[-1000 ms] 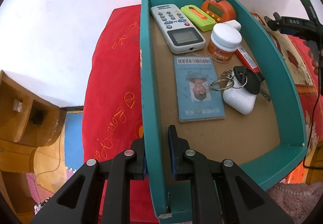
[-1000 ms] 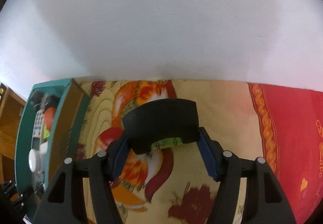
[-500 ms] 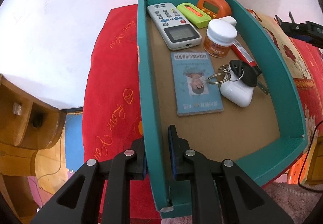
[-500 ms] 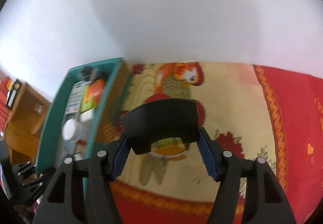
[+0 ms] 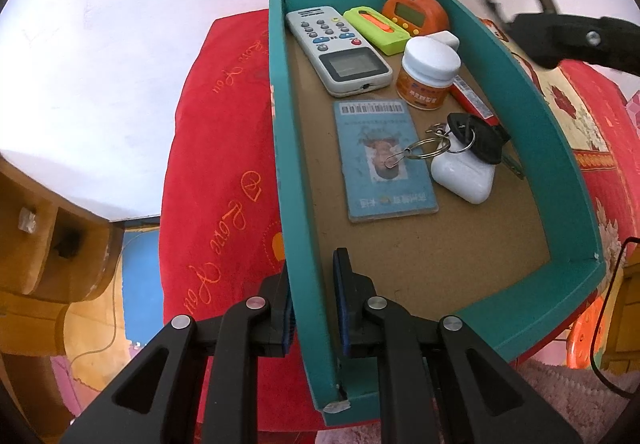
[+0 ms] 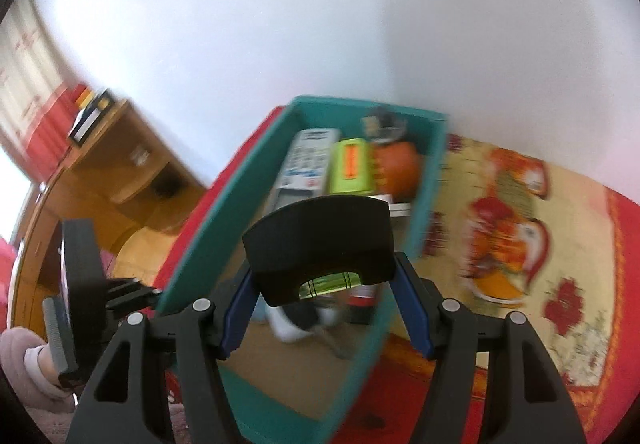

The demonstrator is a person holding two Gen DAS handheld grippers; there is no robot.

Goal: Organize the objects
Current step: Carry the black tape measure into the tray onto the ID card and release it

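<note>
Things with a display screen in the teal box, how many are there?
2: the grey remote control along the left wall, and the orange monkey timer in the far right corner. Others may be hidden.

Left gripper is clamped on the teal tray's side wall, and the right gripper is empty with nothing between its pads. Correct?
Not quite. The right gripper is not empty: the right wrist view shows a black curved object held between its pads. The left gripper is indeed clamped on the teal tray wall.
</note>
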